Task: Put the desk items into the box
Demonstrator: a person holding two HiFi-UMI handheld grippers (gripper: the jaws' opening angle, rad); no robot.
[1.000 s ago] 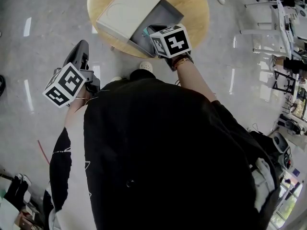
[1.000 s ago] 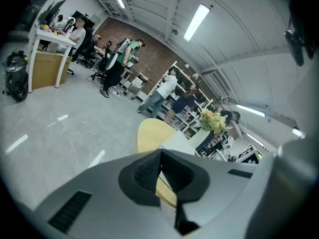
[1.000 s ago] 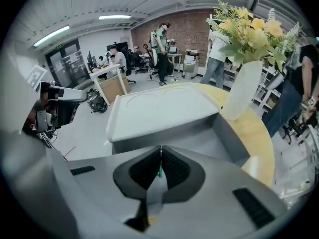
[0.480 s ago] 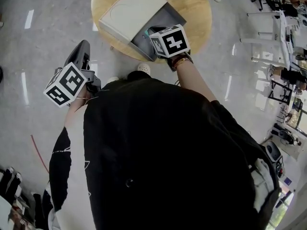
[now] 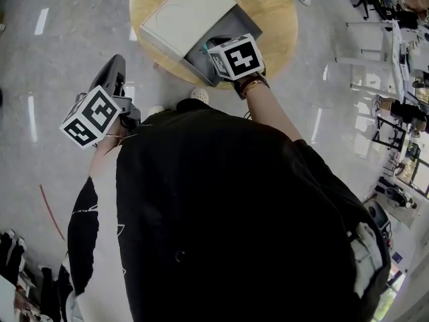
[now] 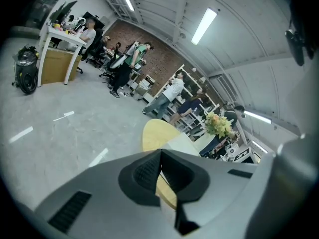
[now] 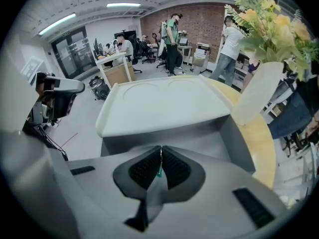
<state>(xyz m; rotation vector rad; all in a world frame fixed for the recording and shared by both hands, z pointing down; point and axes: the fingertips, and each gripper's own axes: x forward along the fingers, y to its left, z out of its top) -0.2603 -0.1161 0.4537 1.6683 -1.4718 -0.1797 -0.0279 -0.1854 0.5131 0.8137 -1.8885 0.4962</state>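
A round wooden surface (image 5: 276,20) carries a grey box (image 5: 236,24), its white lid (image 5: 188,12) lying over the far part and leaving the near end open. In the right gripper view a white vase (image 7: 256,91) of yellow flowers (image 7: 271,19) stands just beside the box. Behind it, people stand and sit among desks along a brick wall. From the head view the person's black shirt (image 5: 228,220) fills most of the frame and hides the surface's near edge. The right tongs (image 7: 160,156) reach over the box's open end, forearm (image 5: 271,113) stretched forward and marker cube (image 5: 236,57) uppermost. Their jaws are pressed together, with a thin green sliver (image 7: 159,173) showing between the pads; what it is cannot be told. The left tongs (image 6: 159,156) hang well apart from the box, out over the grey floor (image 5: 60,59) at the person's left side and pointing toward the surface. Their jaws are closed with nothing between them.
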